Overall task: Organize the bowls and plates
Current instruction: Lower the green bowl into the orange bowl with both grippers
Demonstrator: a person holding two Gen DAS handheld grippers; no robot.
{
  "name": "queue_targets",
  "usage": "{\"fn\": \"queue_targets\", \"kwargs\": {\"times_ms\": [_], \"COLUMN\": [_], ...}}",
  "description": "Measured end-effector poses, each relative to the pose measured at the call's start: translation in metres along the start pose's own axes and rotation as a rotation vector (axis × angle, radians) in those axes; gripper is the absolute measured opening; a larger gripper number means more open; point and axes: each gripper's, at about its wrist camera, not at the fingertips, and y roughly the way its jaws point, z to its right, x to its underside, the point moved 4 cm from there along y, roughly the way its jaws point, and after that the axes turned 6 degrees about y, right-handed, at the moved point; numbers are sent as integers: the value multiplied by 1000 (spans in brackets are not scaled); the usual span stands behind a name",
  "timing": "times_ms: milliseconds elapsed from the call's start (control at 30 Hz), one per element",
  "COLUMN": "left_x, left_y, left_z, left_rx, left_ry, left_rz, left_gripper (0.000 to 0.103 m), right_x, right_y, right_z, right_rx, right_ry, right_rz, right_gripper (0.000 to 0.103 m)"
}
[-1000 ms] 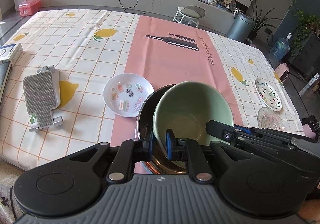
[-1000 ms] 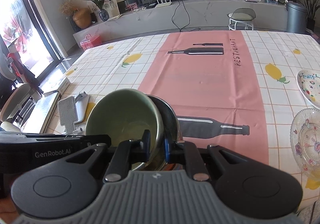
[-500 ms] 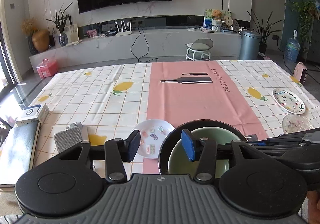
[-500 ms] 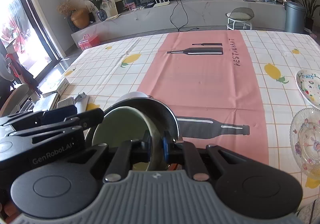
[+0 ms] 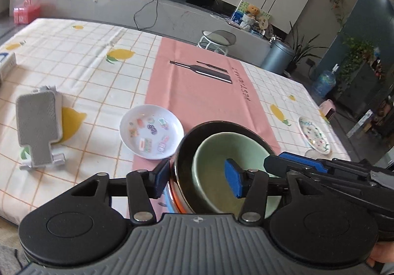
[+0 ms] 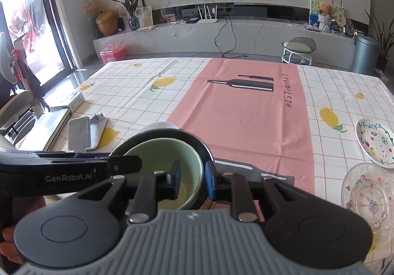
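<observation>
A pale green bowl (image 5: pixel 231 149) sits nested inside a dark metal bowl (image 5: pixel 183 149) near the table's front edge; both also show in the right wrist view, the green bowl (image 6: pixel 160 154) and the dark bowl (image 6: pixel 197 143). My left gripper (image 5: pixel 197 179) is open, its jaws straddling the near left rims of both bowls. My right gripper (image 6: pixel 192 182) is open, its jaws astride the bowls' right rims. A small white plate with stickers (image 5: pixel 151 134) lies just left of the bowls.
A grey phone stand (image 5: pixel 37 122) lies at the left. A painted plate (image 6: pixel 375 142) and a clear glass plate (image 6: pixel 367 198) sit at the right edge. A white box (image 6: pixel 71 102) and a book (image 6: pixel 44 132) are at the far left.
The green bowl has been lowered from tilted to nested flat in the dark bowl. My left gripper opened first, then my right gripper let go of the rim.
</observation>
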Motion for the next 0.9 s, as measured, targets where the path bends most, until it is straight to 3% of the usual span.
{"fn": "queue_targets", "kwargs": {"times_ms": [100,200,333,467,633,733,800,900], "left_x": [-1,-1,1,2,4,7,9,9], "left_y": [-2,-4,-1,-5,-3,2,2,1], "left_z": [-4,-8,-6,-4,0,3,2,0], "left_rx": [27,38,30,16,57,8,-18,-20], "left_ry": [-31,-52,-36,-14,7,39,46,46], "left_rz": [10,20,-15,1,-31,-38,-20,-21], "left_gripper": [65,67,74,75,78,79,71,68], "right_x": [0,1,2,12,15,16,17,19], "right_y": [-5,-7,-2,13,24,25,27,29], "right_z": [3,11,23,30,37,36,35,32], "right_rx": [5,8,9,-20,-83,-89,-94,-98], "right_ry": [4,19,48,79,170,178,179,175], "right_rz": [23,38,24,-43,-97,-103,-110,-120], "right_gripper": [32,36,55,56,57,57,57,58]}}
